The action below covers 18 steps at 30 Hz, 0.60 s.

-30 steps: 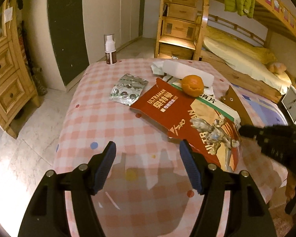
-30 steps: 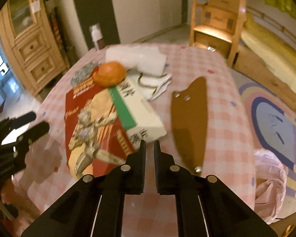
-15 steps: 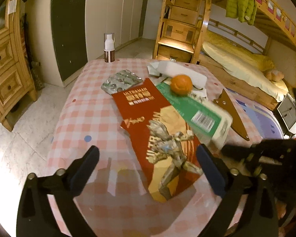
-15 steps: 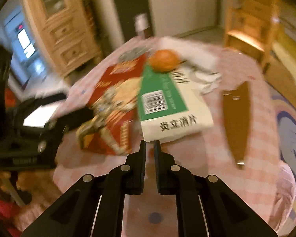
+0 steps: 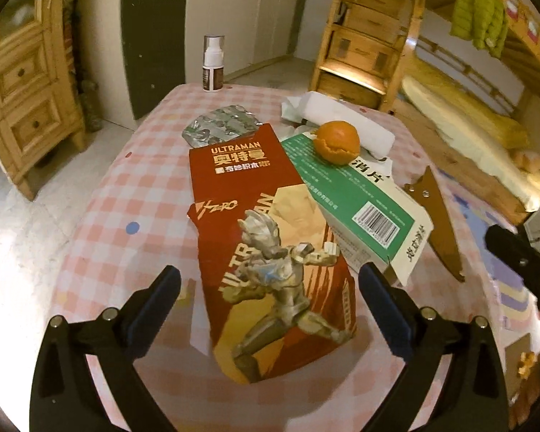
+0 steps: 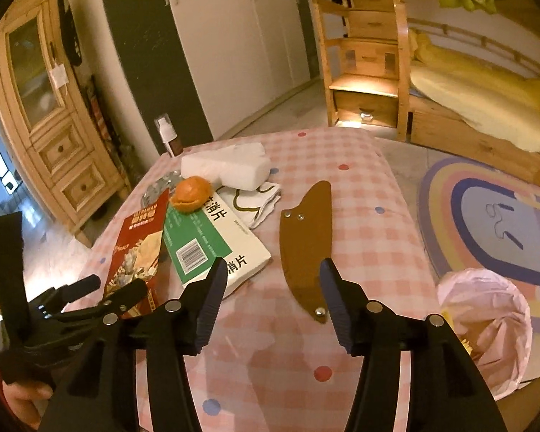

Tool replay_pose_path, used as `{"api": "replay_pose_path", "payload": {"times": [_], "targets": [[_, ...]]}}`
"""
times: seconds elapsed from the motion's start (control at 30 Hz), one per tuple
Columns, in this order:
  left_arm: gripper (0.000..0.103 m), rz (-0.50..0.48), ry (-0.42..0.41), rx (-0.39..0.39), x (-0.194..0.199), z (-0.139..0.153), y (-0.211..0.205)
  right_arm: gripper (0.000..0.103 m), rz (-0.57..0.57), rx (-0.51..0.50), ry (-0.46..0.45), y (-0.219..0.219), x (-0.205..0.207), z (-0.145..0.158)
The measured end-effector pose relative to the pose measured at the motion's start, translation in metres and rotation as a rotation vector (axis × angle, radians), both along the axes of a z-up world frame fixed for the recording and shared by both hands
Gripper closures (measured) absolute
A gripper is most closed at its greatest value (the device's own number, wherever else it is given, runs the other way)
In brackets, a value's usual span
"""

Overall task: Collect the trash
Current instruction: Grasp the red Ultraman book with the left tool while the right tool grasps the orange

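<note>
1. While both tools hang above the near end of the pink checked table (image 6: 360, 194), the left gripper (image 5: 270, 295) has its fingers spread wide, empty, straddling the near end of the red Ultraman box (image 5: 266, 252); the right gripper (image 6: 271, 288) is likewise released and empty, with the brown sheath (image 6: 306, 241) lying between its tips in that view.
2. Trash sits mid-table: the red box lies flat, the green-and-white carton (image 5: 356, 201) overlaps its right edge, and the orange peel (image 5: 336, 142) rests on the carton's far end.
3. Bare cloth lies to the left of the red box and along the near edge under both tools. The far half is crowded: blister packs (image 5: 221, 127), a white tissue pack (image 6: 226, 171), and a spray bottle (image 5: 212, 64) at the far left edge.
4. Only the right wrist view shows the pink-lined bin (image 6: 486, 327) on the floor, just off the table's near right corner.
5. Only the left wrist view shows the blister packs clearly.
</note>
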<state>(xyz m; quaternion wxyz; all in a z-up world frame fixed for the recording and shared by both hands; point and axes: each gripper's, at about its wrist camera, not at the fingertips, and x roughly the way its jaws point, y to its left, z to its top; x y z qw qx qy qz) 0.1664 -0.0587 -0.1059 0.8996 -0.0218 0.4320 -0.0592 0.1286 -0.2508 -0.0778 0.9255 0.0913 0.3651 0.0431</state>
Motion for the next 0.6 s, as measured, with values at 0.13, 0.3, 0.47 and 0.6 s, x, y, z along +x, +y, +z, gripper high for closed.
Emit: {"api": "replay_pose_path", "payload": {"times": [0.13, 0.3, 0.47, 0.6], "targets": [[0.007, 0.037, 0.023, 0.055, 0.004, -0.006, -0.011, 0.046, 0.001, 0.0, 0.002, -0.002, 0.0, -0.001], [0.007, 0.078, 0.056, 0.073, 0.009, -0.012, -0.016, 0.045, 0.0, 0.0, 0.004, -0.005, 0.0, -0.002], [0.015, 0.059, 0.043, 0.085, 0.009, -0.012, -0.013, 0.045, 0.002, -0.004, 0.007, -0.009, -0.005, -0.003], [0.021, 0.008, -0.009, 0.093, 0.001, -0.002, -0.005, 0.045, 0.013, -0.004, 0.006, -0.006, -0.005, -0.002]]}}
